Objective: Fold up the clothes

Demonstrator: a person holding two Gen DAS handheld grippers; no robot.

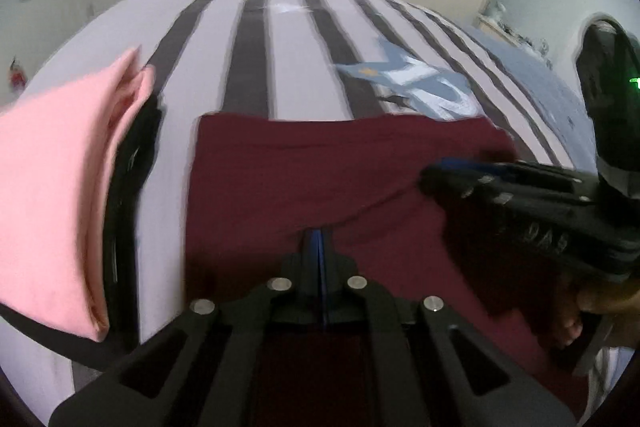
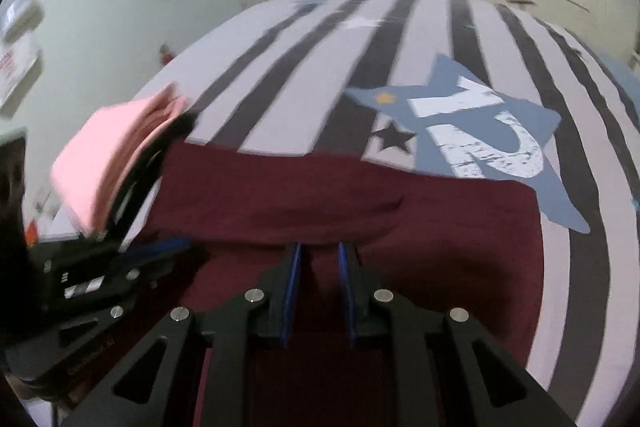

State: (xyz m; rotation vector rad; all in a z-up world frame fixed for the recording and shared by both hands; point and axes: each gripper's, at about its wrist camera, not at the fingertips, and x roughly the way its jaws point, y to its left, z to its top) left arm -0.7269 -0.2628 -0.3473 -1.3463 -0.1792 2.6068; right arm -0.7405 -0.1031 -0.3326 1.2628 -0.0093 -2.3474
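Observation:
A maroon garment [image 1: 304, 171] lies spread on the striped bed and also shows in the right wrist view [image 2: 440, 239]. My left gripper [image 1: 318, 239] is shut on a raised fold of the maroon cloth at its near edge. My right gripper [image 2: 318, 255] is over the maroon garment with its blue-padded jaws a little apart and nothing gripped between them; it appears from the side in the left wrist view [image 1: 452, 167]. The left gripper shows at the lower left of the right wrist view [image 2: 160, 247].
A folded pink garment [image 1: 60, 195] lies on top of a black item [image 1: 128, 187] at the left; the pink garment also shows in the right wrist view [image 2: 116, 151]. The bed cover [image 2: 400, 39] has grey and white stripes with a blue star print [image 2: 472, 131]. Walls stand beyond the bed.

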